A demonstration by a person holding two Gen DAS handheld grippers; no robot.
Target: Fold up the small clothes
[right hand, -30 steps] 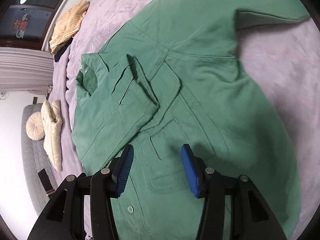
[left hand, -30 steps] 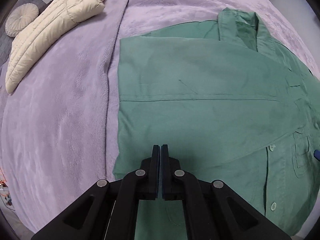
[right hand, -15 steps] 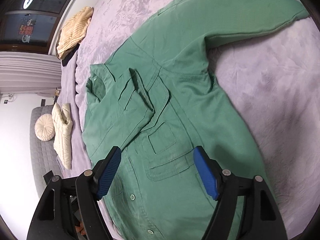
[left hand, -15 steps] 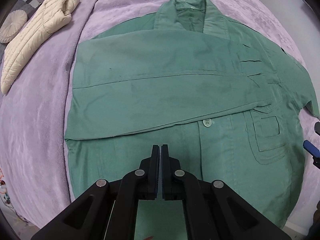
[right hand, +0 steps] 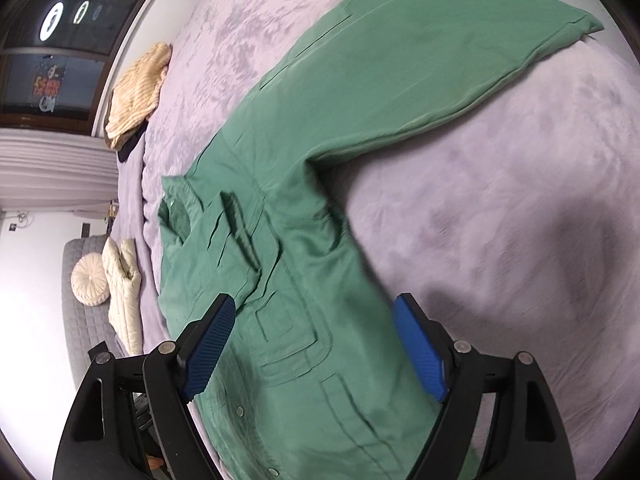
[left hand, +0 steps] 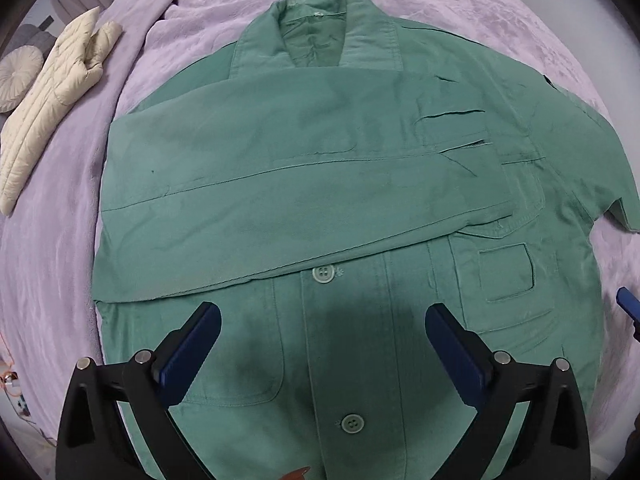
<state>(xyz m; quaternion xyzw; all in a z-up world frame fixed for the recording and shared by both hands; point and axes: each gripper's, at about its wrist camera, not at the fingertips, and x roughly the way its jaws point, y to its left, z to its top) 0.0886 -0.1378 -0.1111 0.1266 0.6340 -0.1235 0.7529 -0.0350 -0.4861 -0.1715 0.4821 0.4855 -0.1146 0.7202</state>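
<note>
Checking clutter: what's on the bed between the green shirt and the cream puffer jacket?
Only bare lilac blanket between the green shirt and the cream puffer jacket, clearest in the left wrist view.

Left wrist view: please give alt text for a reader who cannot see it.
A green shirt lies face up on a lilac blanket, one sleeve folded across its chest. The left tool hovers above the button placket, its jaws just opened wide and holding nothing. A cream quilted jacket lies off to the left.

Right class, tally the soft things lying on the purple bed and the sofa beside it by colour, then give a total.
Green: 1, shirt
Cream: 2, jacket, cushion
Yellow: 1, knit
Total: 4
</note>
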